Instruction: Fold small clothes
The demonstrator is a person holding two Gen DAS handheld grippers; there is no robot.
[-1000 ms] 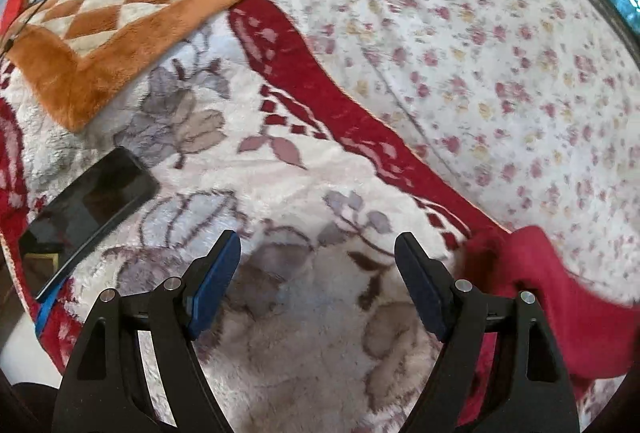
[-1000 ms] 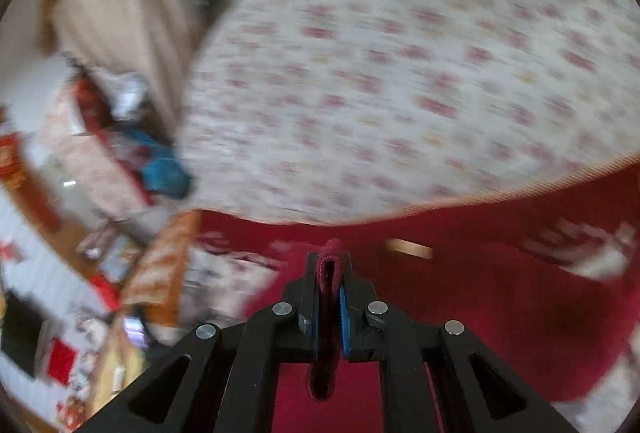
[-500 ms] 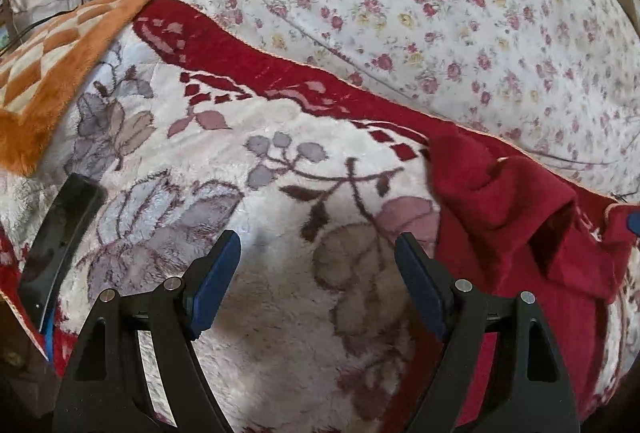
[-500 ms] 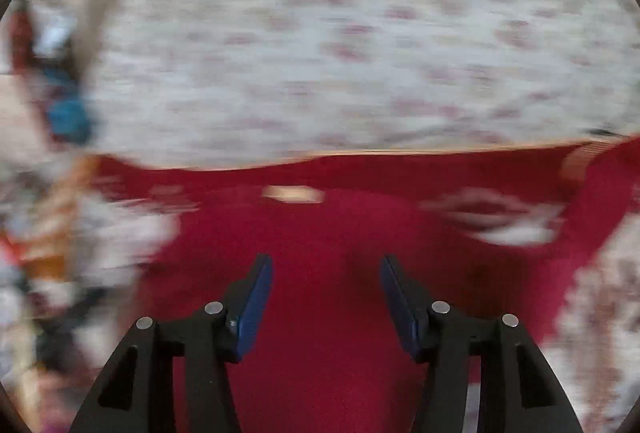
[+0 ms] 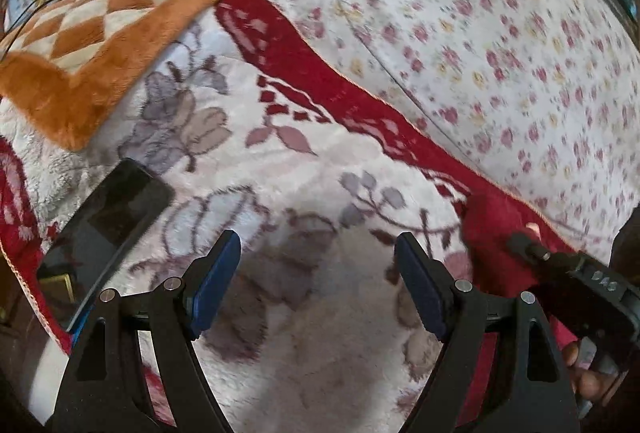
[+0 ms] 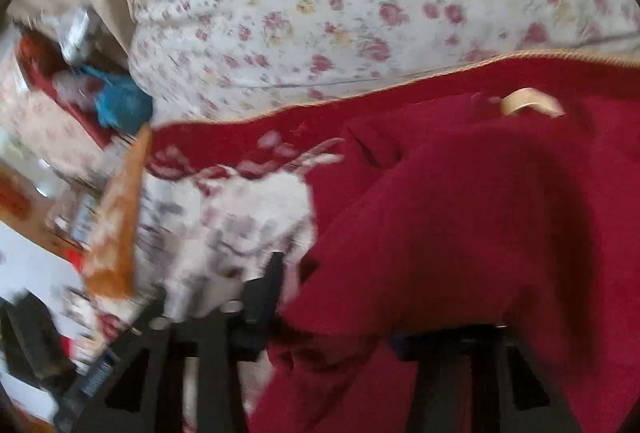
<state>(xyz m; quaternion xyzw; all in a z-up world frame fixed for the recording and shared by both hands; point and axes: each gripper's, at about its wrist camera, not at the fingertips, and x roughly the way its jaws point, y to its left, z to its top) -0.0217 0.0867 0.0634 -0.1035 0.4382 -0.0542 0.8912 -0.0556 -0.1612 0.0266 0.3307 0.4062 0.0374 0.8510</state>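
A small dark red knitted garment (image 6: 460, 217) lies crumpled on a fleecy floral blanket (image 5: 256, 169). In the left wrist view only its left edge (image 5: 492, 233) shows at the right. My left gripper (image 5: 318, 281) is open and empty over bare blanket, left of the garment. My right gripper (image 6: 344, 293) is open; the red cloth drapes over its right finger and hides it, and its left finger (image 6: 264, 293) shows beside the cloth. The right gripper's body (image 5: 580, 281) and the hand holding it show at the right of the left wrist view.
A black phone (image 5: 108, 225) lies on the blanket at the left. An orange checked mat (image 5: 92, 45) lies at the back left. A white flowered quilt (image 5: 500, 45) rises behind the blanket's red border. A beige label (image 6: 528, 105) sticks out of the garment.
My right gripper, shut on the red cloth a second ago, opened and now sits low under the cloth. The left view swung right, then back left, with the gripper open throughout.
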